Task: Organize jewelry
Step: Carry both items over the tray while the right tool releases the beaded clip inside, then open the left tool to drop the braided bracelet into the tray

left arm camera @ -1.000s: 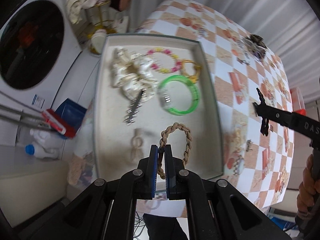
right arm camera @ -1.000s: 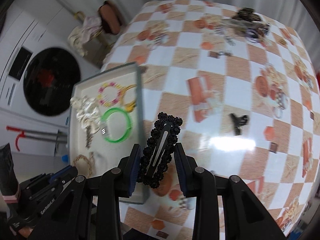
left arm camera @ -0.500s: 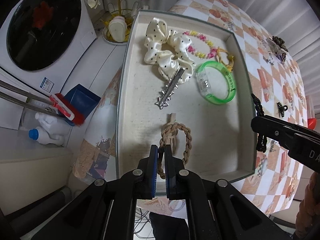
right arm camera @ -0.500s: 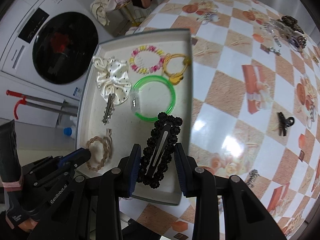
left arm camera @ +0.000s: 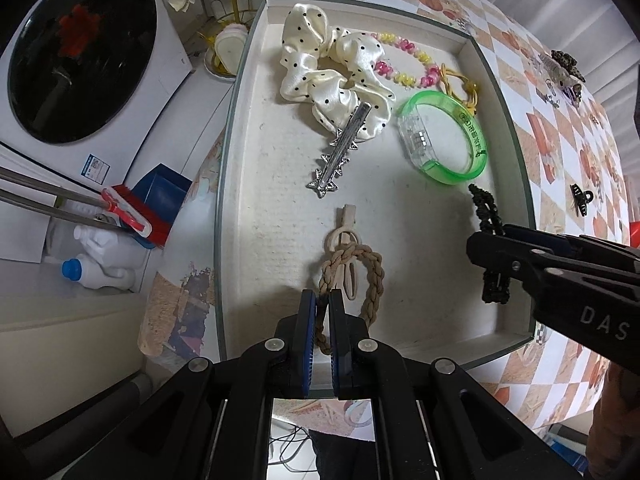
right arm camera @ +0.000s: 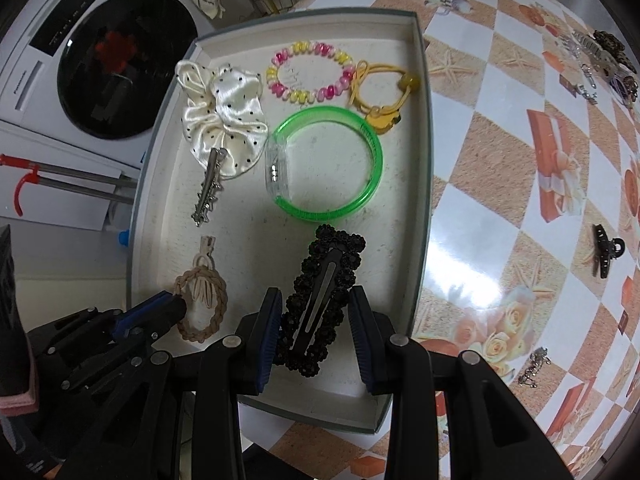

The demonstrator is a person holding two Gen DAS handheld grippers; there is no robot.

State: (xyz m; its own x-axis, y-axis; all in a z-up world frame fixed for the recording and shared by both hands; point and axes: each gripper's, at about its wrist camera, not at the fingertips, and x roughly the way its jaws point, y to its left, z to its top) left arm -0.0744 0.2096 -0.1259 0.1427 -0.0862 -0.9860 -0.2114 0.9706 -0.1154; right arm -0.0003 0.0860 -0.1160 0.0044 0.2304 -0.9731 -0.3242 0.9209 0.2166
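A shallow grey-rimmed tray (left arm camera: pixel 516 152) (right arm camera: pixel 424 200) holds several hair pieces. My left gripper (left arm camera: pixel 323 308) is shut on a tan braided hair tie (left arm camera: pixel 372 280) (right arm camera: pixel 218 304), low over the tray's near left part, above a cream clip (left arm camera: pixel 346 216). My right gripper (right arm camera: pixel 316 320) is shut on a black beaded snap clip (right arm camera: pixel 324 292) (left arm camera: pixel 486 216), held over the tray's near right part. It shows at the right in the left wrist view.
In the tray lie a cream dotted scrunchie (right arm camera: pixel 224 116), a silver star clip (right arm camera: pixel 208 192), a green bangle (right arm camera: pixel 328 164), a pink-yellow coil tie (right arm camera: pixel 308 72) and a yellow tie (right arm camera: pixel 380 92). A black claw clip (right arm camera: pixel 606 248) and more jewelry (right arm camera: pixel 600 60) lie on the checkered tablecloth. A washing machine (right arm camera: pixel 112 60) stands left.
Both grippers have moved over the tray and lower toward it. The braided tie now hangs over the cream clip, and the black clip has come in over the tray's right side.
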